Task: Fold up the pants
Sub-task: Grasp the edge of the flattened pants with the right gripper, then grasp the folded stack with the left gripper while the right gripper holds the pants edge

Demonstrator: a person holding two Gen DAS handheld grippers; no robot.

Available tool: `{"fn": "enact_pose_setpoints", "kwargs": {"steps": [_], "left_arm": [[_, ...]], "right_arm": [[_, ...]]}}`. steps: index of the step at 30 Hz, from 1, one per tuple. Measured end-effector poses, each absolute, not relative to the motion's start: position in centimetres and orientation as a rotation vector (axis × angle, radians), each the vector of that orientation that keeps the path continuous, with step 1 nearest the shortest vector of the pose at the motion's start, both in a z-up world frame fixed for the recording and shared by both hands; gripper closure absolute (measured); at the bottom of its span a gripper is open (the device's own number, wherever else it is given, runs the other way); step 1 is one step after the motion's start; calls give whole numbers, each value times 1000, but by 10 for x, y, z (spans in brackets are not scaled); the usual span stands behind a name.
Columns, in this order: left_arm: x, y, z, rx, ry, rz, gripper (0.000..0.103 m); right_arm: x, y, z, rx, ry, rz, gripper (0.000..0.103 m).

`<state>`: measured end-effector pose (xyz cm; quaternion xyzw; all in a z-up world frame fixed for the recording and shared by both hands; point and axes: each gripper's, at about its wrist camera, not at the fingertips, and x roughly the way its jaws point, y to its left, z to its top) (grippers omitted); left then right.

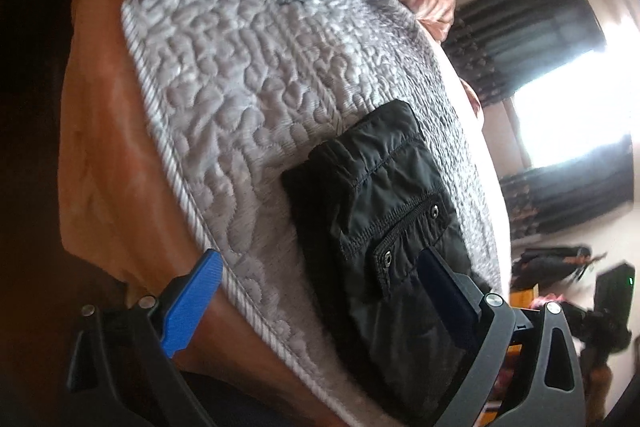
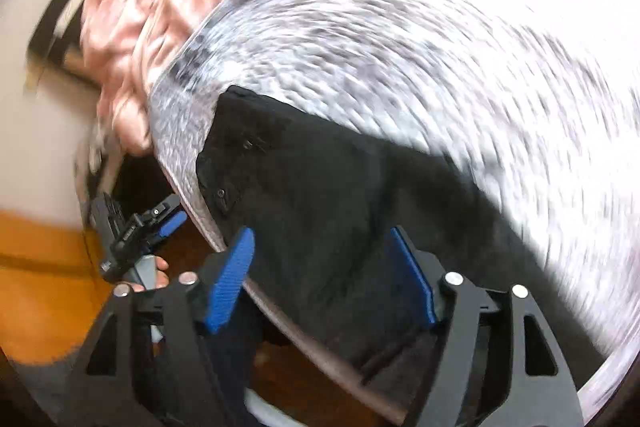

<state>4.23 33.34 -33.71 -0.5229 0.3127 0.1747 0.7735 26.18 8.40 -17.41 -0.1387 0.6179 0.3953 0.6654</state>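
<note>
Both hand-held grippers, left (image 1: 316, 279) and right (image 2: 324, 275), gape empty above folded black pants (image 1: 384, 211) near mattress (image 1: 240, 87) edge; careless nudge risks unfolding, slipping off.

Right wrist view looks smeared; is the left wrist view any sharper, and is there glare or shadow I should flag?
Right wrist view: heavy swirling motion blur over the quilted mattress and pink bedding; black pants nearly featureless, a dark shadow beside them. Left wrist view: much sharper, pants stitching and snaps readable, though the window is blown out white and fisheye bends the mattress edge.
</note>
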Motion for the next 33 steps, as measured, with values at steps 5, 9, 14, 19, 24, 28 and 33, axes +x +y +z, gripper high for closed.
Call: {"fn": "enact_pose_setpoints", "kwargs": {"steps": [5,9,14,19,24,28,33], "left_arm": [[43,342,-348,-1256,658,372,4],[54,343,-356,-1281,666,371,4],[68,344,-364,-1279,688,393,4],[75,344,-361,-1279,705,410,4],[82,342,-359,-1250,738,389,4],[86,341,-363,-1233,734,383,4],[88,349,-364,-1283,739,400,4]], "right_arm": [[285,191,-204,-647,1419,1039,23],[290,244,-234,-765,1449,1128,16],[296,301,-277,-844,1508,1233,16],[292,334,-300,-911,1517,1317,16],[293,354,-314,-942,1536,1354,16],[288,365,-327,-951,1565,1386,15],[280,373,-339,-990,1584,1403,14]]}}
